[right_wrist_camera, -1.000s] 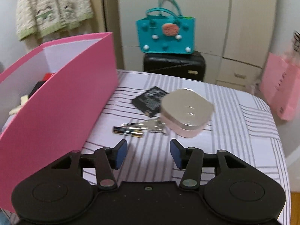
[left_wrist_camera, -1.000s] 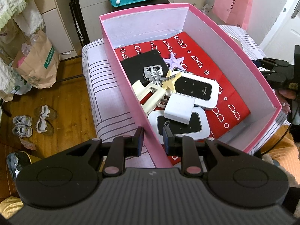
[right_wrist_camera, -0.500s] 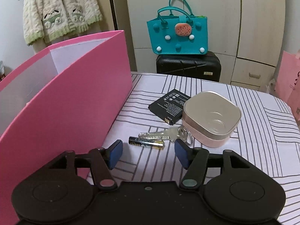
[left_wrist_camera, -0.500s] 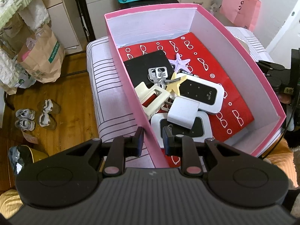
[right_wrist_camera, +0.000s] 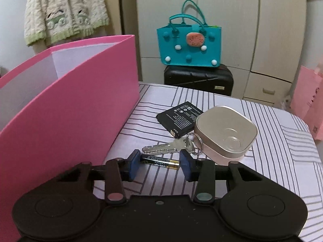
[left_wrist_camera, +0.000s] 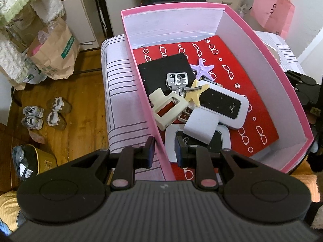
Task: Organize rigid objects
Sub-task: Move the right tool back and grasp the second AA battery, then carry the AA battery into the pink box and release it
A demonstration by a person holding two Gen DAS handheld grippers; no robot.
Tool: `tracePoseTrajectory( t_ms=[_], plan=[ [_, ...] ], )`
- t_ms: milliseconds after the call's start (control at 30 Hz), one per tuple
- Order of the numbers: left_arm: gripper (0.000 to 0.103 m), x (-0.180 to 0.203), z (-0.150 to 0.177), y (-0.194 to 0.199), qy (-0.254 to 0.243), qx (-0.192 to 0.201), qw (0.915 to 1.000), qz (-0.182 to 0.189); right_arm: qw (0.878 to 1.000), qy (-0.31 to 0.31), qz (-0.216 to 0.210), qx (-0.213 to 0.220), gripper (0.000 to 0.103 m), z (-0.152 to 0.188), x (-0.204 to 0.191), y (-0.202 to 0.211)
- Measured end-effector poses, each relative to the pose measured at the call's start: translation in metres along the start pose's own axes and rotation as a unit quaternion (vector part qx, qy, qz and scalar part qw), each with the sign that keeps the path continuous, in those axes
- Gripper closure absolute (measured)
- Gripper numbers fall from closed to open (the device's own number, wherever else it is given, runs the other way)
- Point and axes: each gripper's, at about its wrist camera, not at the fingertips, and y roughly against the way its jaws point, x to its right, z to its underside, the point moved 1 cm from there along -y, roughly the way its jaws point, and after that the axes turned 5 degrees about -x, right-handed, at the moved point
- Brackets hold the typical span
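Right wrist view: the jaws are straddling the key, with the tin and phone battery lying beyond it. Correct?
Not quite. The right gripper straddles the AA battery, not the key, and its jaws are closing on it. The key lies just beyond it; the tin and phone battery lie farther on, as the right wrist view shows.

We are in a home, most likely a bedroom or a lived-in spare room. Cream wardrobe doors (right_wrist_camera: pixel 238 30) with drawers below fill the far wall, and a knitted cardigan (right_wrist_camera: pixel 64 12) hangs beside them. A teal felt handbag (right_wrist_camera: pixel 189 44) sits on a black suitcase (right_wrist_camera: pixel 198 78). On the wooden floor (left_wrist_camera: pixel 80 104) we see small pairs of shoes (left_wrist_camera: pixel 46 115), a brown paper shopping bag (left_wrist_camera: pixel 54 54) and a pink gift bag (left_wrist_camera: pixel 272 10). The work surface is covered with a striped cloth (right_wrist_camera: pixel 272 141), as in a household rather than a workshop.
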Motion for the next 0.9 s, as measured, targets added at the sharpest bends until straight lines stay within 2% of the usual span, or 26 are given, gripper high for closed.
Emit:
tracePoseTrajectory(
  t_ms=[300,533,633,767,900],
  plan=[
    [0.082,0.003,-0.001,-0.001,0.020,-0.001,0.9997,-0.015,0.999,-0.009,-0.044,-0.016,0.055,0.004,0.011,0.013],
    [0.082,0.006,-0.001,0.000,0.032,-0.001,0.9991,-0.028,0.997,-0.013,-0.080,-0.003,0.055,-0.002,0.017,0.041],
    [0.082,0.009,-0.002,0.000,0.038,-0.007,0.9987,-0.033,0.995,0.001,-0.096,0.013,0.055,-0.013,0.018,0.063],
    [0.082,0.013,-0.004,-0.002,0.039,-0.014,0.9980,-0.047,0.989,0.031,-0.139,0.030,0.055,-0.038,0.017,0.094],
    [0.082,0.014,-0.007,-0.007,0.056,-0.016,0.9967,-0.056,0.978,0.053,-0.192,0.058,0.055,-0.059,0.006,0.124]
  ],
)
